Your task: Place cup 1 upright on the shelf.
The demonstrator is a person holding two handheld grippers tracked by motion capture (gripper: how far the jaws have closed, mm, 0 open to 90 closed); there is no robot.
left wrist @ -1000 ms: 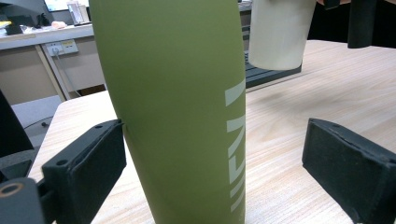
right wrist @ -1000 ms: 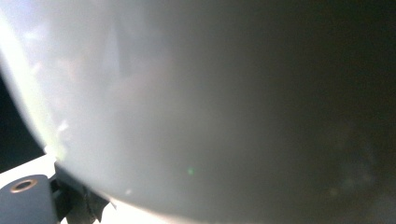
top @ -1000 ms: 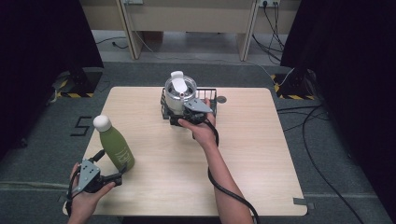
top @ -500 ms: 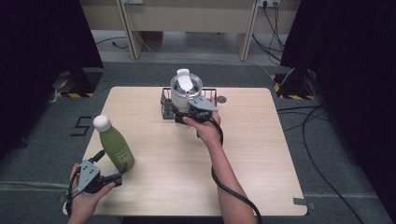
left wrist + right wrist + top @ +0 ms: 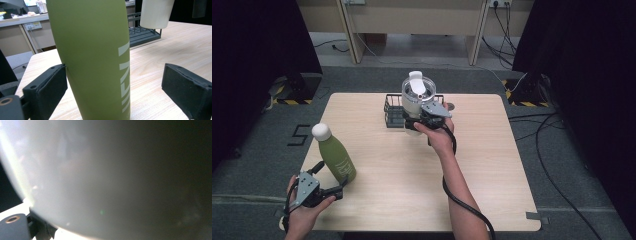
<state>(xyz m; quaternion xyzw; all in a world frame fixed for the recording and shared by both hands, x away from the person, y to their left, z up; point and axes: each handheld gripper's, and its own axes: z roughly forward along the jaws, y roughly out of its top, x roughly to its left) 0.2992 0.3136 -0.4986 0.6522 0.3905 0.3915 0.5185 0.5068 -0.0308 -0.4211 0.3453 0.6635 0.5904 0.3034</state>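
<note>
The right tool (image 5: 424, 119) grips the white tumbler (image 5: 417, 97), lifted off the far rack (image 5: 393, 111) — next it needs a clear table (image 5: 412, 170) spot. The left tool (image 5: 117, 85) stands wide around the green bottle (image 5: 92, 57), one pad touching.

We see a pale wooden table (image 5: 492, 165) on grey carpet (image 5: 572, 170), with black cables (image 5: 557, 125) trailing over the floor at the right. Beyond the table stand the legs of a wooden bench (image 5: 349, 30). Yellow-and-black striped blocks (image 5: 287, 90), perhaps stand bases, sit near the table's far corners
</note>
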